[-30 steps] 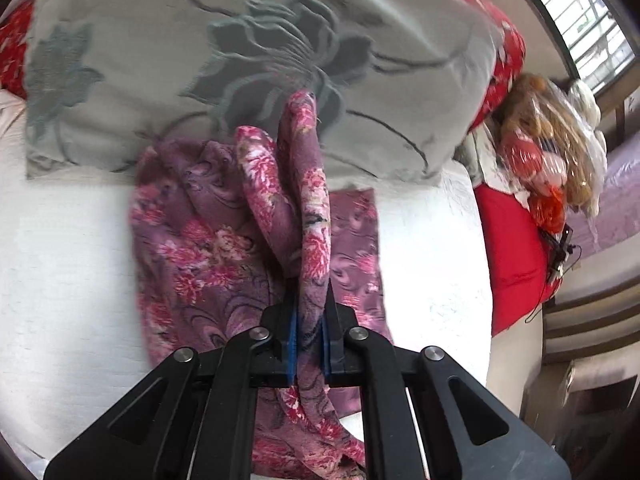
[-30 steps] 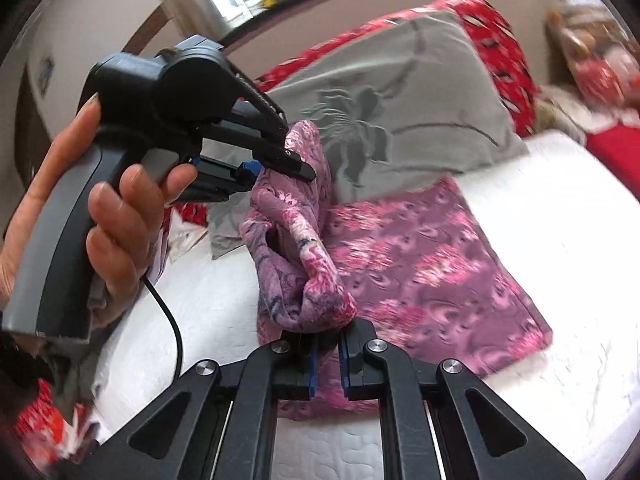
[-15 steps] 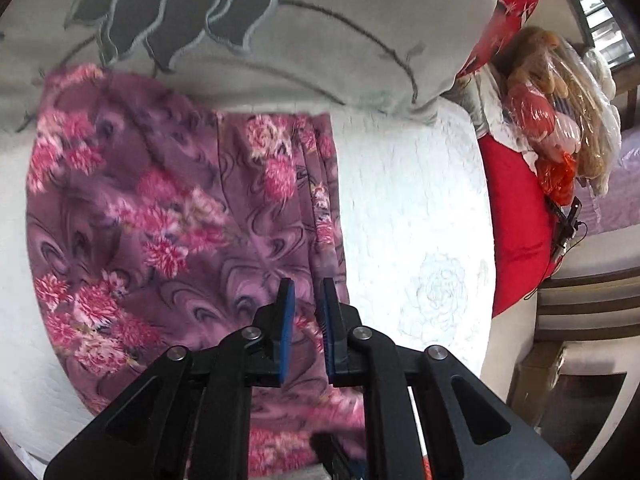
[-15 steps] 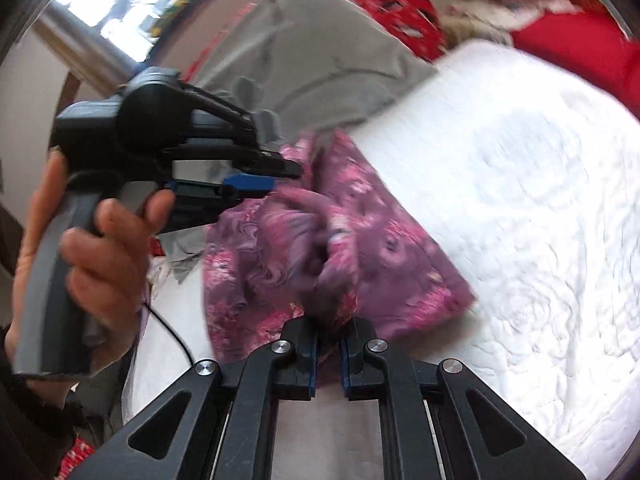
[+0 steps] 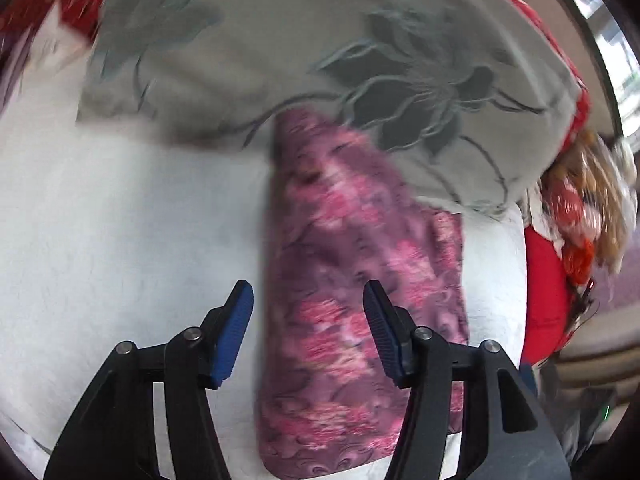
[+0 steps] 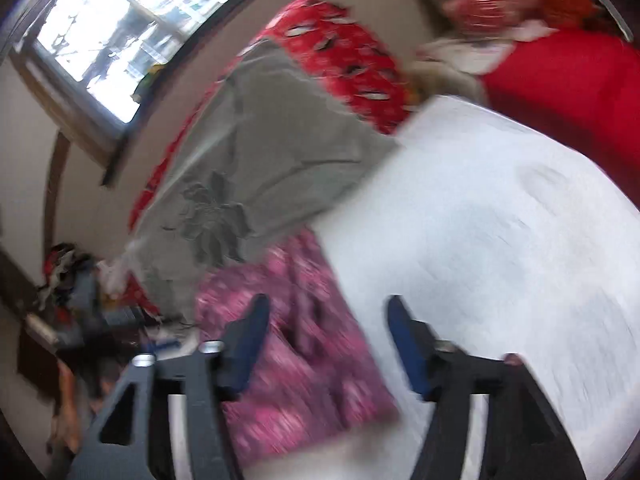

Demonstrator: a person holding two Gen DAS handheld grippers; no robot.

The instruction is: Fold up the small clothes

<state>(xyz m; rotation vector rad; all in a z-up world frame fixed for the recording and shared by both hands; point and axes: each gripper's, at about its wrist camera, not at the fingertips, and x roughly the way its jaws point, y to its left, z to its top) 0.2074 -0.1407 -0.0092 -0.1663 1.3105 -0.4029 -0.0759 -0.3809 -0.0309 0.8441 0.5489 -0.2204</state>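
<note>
A purple garment with pink flowers (image 5: 360, 280) lies folded in a long narrow strip on the white bed (image 5: 120, 240), its far end against a grey pillow. My left gripper (image 5: 307, 316) is open and empty, hovering above the strip's near half. The garment also shows in the right wrist view (image 6: 304, 344), blurred. My right gripper (image 6: 326, 332) is open and empty above the garment's right edge.
A grey flowered pillow (image 5: 320, 60) leans on a red patterned pillow (image 6: 340, 56) at the head of the bed. A red cushion (image 5: 548, 292) and a plastic-wrapped bundle (image 5: 588, 208) lie at the right. A window (image 6: 120, 36) is behind.
Both grippers let go of the garment and opened. The lifted fabric now lies flat, folded into a narrow strip. Both grippers have pulled back; the right view has swung to the right.
</note>
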